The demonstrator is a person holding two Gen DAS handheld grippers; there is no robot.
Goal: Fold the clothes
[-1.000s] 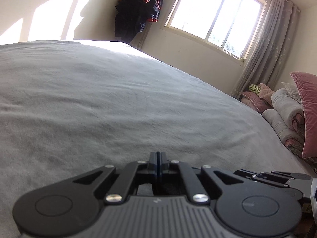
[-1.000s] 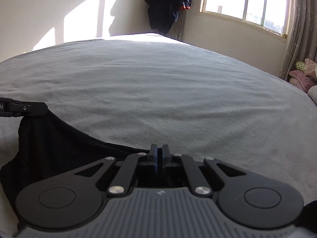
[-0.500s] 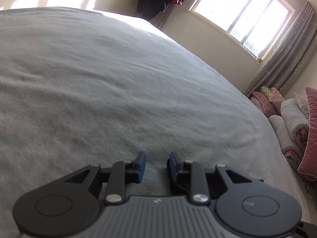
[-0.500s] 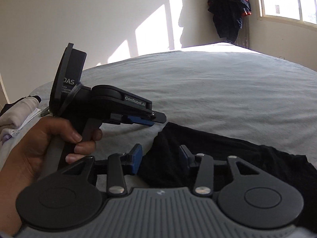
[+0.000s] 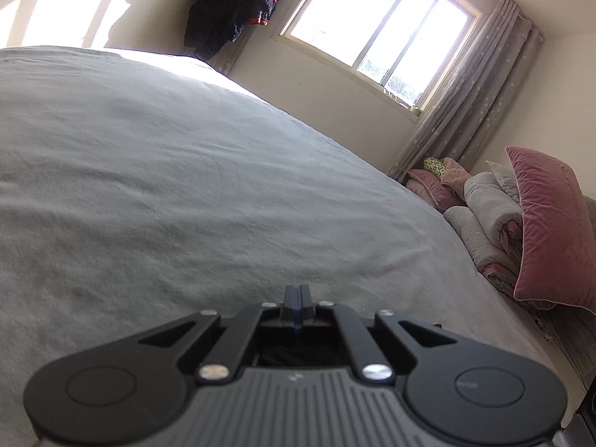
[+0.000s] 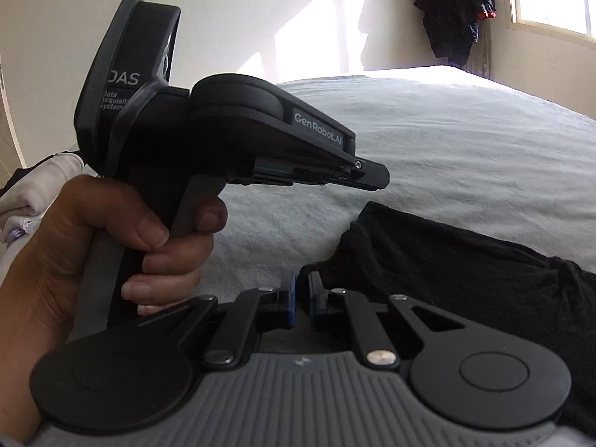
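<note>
A black garment lies flat on the grey bed in the right wrist view, spreading from the centre to the lower right. My right gripper sits at its left corner, fingers nearly together with black cloth between them. My left gripper is shut and empty over bare blanket; a dark patch shows beneath its body. In the right wrist view the left gripper is held in a hand, raised above the bed just left of the garment.
Pink and grey pillows and rolled bedding are piled at the bed's right end. A window with curtains and dark clothes hanging on the wall stand beyond the bed. White folded cloth lies at the far left.
Both grippers opened half a second ago and have closed again. The right one swung left to the garment's corner and closed on it. The left one lifted off the garment.
</note>
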